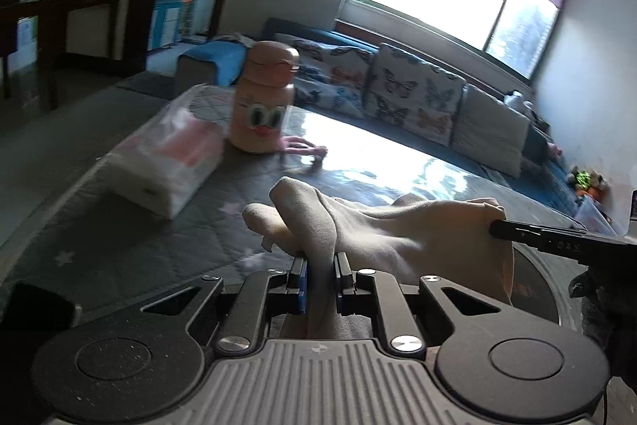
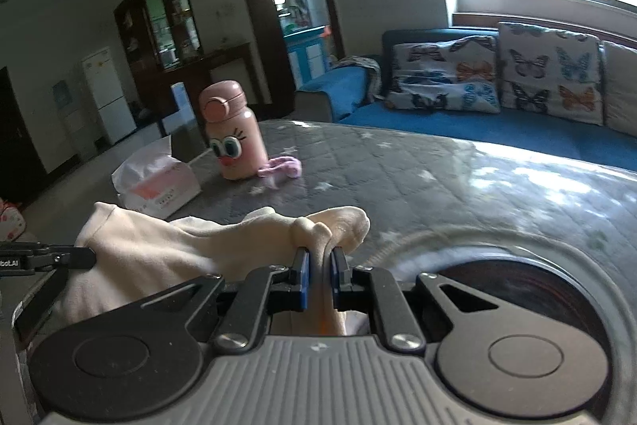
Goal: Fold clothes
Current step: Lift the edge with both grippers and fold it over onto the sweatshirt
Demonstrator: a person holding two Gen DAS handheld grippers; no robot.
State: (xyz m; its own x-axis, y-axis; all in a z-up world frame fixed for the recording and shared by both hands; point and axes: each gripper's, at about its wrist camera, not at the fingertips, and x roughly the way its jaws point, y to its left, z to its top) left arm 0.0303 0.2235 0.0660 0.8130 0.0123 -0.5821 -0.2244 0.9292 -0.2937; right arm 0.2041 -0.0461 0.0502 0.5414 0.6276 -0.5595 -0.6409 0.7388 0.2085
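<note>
Above the table's (image 2: 398, 162) near edge, my left gripper (image 1: 320, 265) and right gripper (image 2: 320, 261) each clamped one end of the cream garment (image 1: 398, 226), stretched between them. Toward the far left corner stood a bottle (image 2: 233, 134) beside tissues (image 2: 157, 186).

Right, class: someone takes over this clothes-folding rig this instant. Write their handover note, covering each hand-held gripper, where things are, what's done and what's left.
Left hand-held gripper: shut on one end of the cream garment.
Right hand-held gripper: shut on the other end of it.
Garment: bunched and slung between the two, lifted over the grey quilted table cover.
Nearby: pink bottle, tissue pack and a small pink cloth at the far side.
Done: garment picked up at both ends.
Left: no tidy fold shows yet; probably spread it flat, then fold.
</note>
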